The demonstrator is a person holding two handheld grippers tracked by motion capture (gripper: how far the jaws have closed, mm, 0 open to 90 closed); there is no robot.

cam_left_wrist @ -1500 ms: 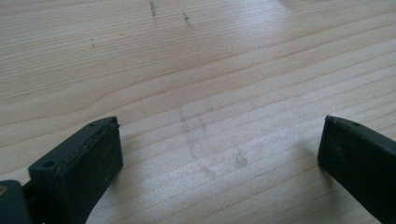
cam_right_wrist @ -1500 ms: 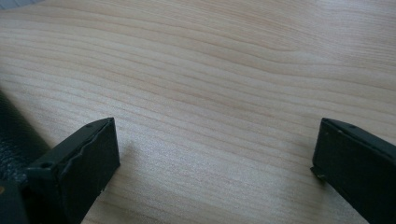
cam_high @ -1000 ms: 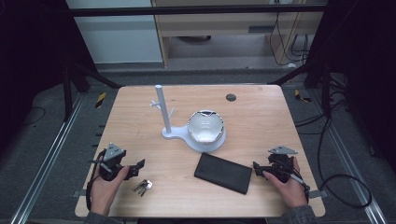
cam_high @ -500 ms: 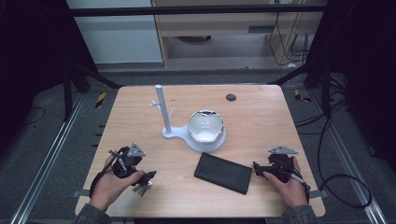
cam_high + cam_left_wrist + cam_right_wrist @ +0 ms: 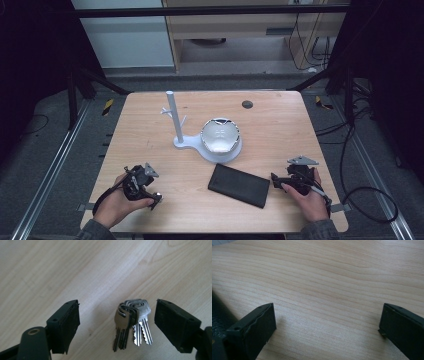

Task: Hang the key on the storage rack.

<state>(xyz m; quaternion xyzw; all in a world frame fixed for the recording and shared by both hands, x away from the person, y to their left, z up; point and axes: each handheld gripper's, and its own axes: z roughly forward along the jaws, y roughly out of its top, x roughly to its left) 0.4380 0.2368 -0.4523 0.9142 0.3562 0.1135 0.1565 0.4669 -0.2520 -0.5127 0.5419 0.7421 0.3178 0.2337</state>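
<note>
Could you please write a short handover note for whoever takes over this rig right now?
Left tongs: open, low over the table, jaws either side of the bunch of keys, not closed on it.
Right tongs: open, nothing between the jaws, beside the black wallet.
Done: left tongs lined up on the keys.
Left: close on the keys and lift them; the white stand with pegs looks a likely destination.

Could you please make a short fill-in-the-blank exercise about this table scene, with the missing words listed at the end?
1. The bunch of silver metal keys lies flat on the light wooden table, between the ____ jaws of the left gripper.
2. The right gripper has ____ between its jaws.
3. The flat black rectangular case lies nearest the ____ gripper.

Missing words: open; nothing; right
</note>
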